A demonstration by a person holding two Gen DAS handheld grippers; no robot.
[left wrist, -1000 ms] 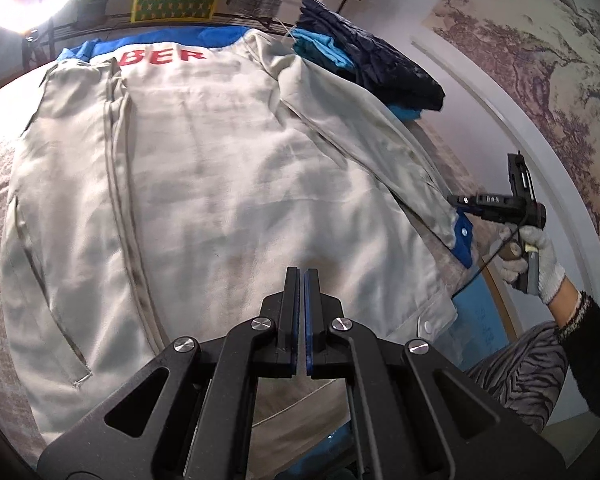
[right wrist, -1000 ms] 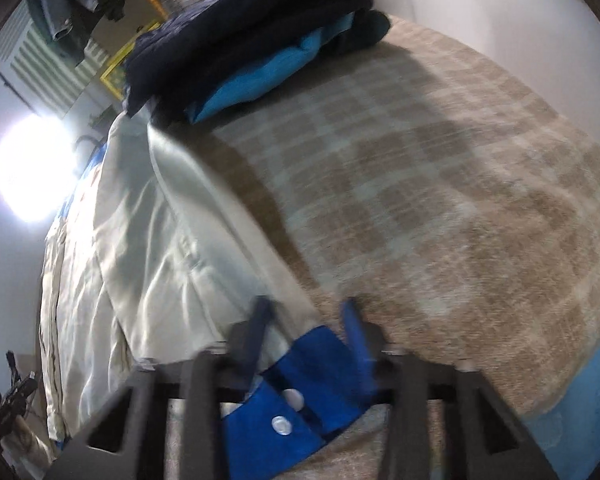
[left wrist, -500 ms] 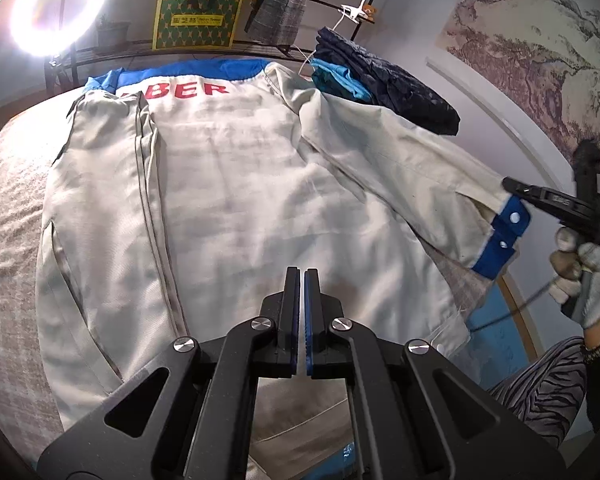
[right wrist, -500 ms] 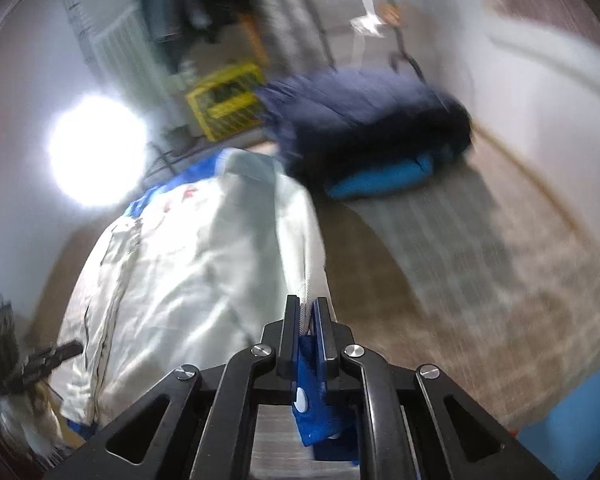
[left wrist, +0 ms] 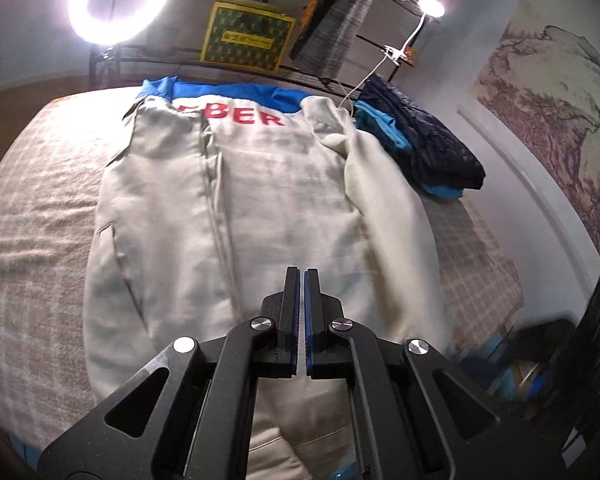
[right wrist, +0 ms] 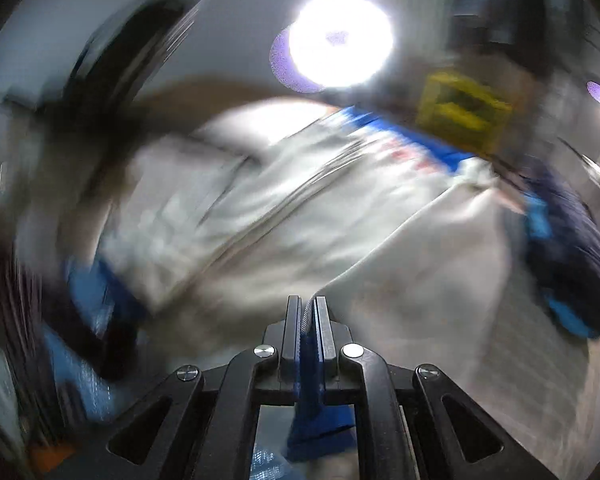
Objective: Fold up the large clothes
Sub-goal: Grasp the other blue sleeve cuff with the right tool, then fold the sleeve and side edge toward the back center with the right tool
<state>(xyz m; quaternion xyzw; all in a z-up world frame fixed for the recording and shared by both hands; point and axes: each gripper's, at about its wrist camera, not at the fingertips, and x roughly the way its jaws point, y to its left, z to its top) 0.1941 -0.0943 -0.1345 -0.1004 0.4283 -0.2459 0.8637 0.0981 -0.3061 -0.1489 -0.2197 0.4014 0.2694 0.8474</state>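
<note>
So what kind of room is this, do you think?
Probably a bedroom set up for filming: a jacket lies spread on a plaid-covered bed, a ring light shines behind it, and clothes hang on a wire rack.

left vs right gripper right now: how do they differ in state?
The left gripper is shut on nothing, its pads meeting over the pale jacket; the right gripper is shut on the jacket's blue cuff. The left wrist view is sharp, the right wrist view badly smeared. Both grippers are black two-finger tools with jaws closed, pointing down toward the same jacket on the checked bed cover.
</note>
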